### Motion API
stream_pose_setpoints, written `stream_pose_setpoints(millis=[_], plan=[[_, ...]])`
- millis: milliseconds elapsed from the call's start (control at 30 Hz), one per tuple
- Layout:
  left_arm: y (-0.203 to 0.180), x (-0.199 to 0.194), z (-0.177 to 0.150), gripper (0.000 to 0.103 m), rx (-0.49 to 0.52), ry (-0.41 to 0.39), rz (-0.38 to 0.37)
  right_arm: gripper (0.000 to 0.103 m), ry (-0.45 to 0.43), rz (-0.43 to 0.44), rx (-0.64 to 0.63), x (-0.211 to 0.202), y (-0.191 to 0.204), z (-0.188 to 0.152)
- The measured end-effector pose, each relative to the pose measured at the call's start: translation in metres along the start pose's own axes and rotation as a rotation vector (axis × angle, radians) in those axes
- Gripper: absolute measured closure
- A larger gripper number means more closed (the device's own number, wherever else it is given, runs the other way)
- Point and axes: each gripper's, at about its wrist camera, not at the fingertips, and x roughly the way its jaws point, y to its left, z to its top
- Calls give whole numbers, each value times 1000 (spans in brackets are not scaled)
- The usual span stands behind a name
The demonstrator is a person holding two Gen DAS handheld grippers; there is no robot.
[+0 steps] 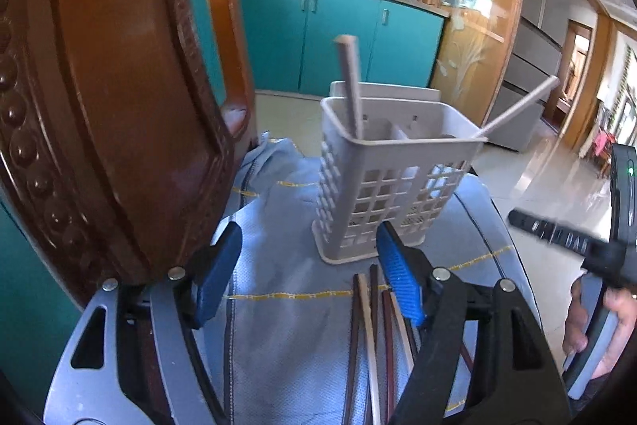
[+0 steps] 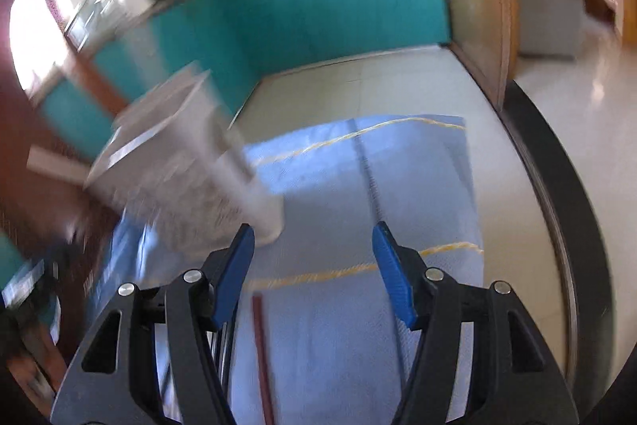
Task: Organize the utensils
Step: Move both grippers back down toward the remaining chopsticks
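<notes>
A beige slotted utensil holder (image 1: 392, 178) stands upright on the blue cloth (image 1: 286, 325), with two pale chopsticks (image 1: 350, 82) leaning out of it. Several brown and pale chopsticks (image 1: 368, 337) lie on the cloth just below it. My left gripper (image 1: 308, 265) is open and empty, its right finger over the loose chopsticks. In the blurred right wrist view my right gripper (image 2: 312, 261) is open and empty above the cloth (image 2: 358, 194), with the holder (image 2: 187, 170) to its upper left and a red chopstick (image 2: 262, 353) between its fingers.
A dark brown wooden chair back (image 1: 107, 98) rises close on the left. The right gripper's body and hand (image 1: 597, 289) show at the far right. The round table's dark rim (image 2: 557, 210) curves on the right. Teal kitchen cabinets (image 1: 318, 34) stand behind.
</notes>
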Motion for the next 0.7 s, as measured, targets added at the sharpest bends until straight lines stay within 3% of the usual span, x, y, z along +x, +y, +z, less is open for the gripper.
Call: stream_pose_setpoints(millis=[67,167,367,533,700], plan=[[5,6,1,33,-30,19,10,42,-27,-3,26,10,-8,14],[9,15,1,33,-65,44,20,38,-55,70,47,35,-13,30],[9,37,4,33,-100,76,43,37,66,239,56,83,7,31],[9,50,8,31,-109,89,60,38,63,235,-72,70,25,27],[3,52,8,30,-90,89,61,38,79,247,-106,54,30,14]])
